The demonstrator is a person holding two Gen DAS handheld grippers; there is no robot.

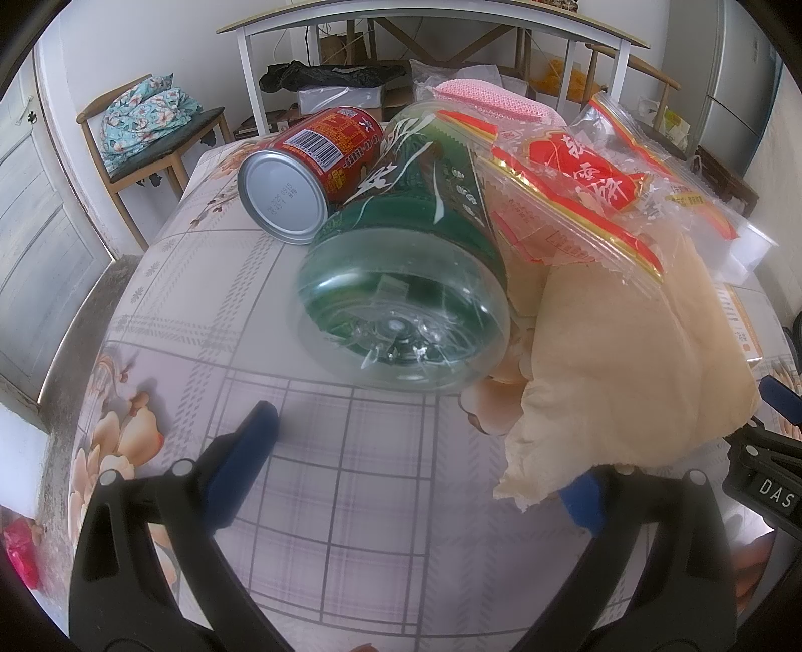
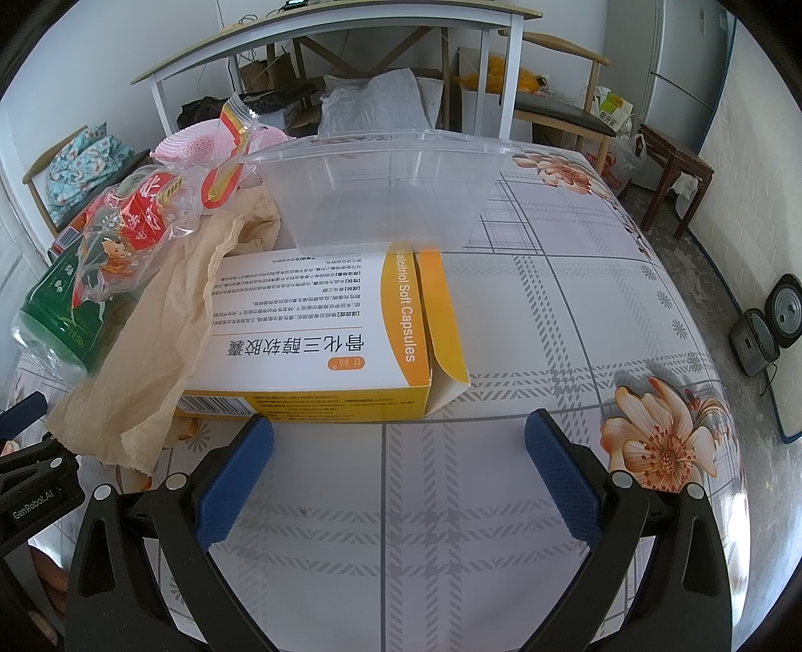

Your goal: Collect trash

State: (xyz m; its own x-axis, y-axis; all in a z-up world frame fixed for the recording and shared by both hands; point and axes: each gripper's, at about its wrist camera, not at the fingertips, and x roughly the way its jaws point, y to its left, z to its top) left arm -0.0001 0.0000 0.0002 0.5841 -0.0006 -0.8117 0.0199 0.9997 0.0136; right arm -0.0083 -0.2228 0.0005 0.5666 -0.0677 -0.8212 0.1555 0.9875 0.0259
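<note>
In the left wrist view a red can (image 1: 311, 170) and a green-labelled plastic bottle (image 1: 411, 261) lie on their sides on the table. A red and clear snack wrapper (image 1: 576, 190) rests on a crumpled beige tissue (image 1: 626, 361). My left gripper (image 1: 416, 466) is open just in front of the bottle, its right finger under the tissue's edge. In the right wrist view a white and yellow medicine box (image 2: 321, 331) lies flat behind my open, empty right gripper (image 2: 396, 451). A clear plastic container (image 2: 381, 195) stands behind the box.
The table has a floral checked cloth (image 2: 501, 351). A pink mesh item (image 2: 190, 145) lies at the back of the pile. Chairs, a white desk (image 2: 351, 30) and bags stand behind the table. The other gripper shows at each view's edge.
</note>
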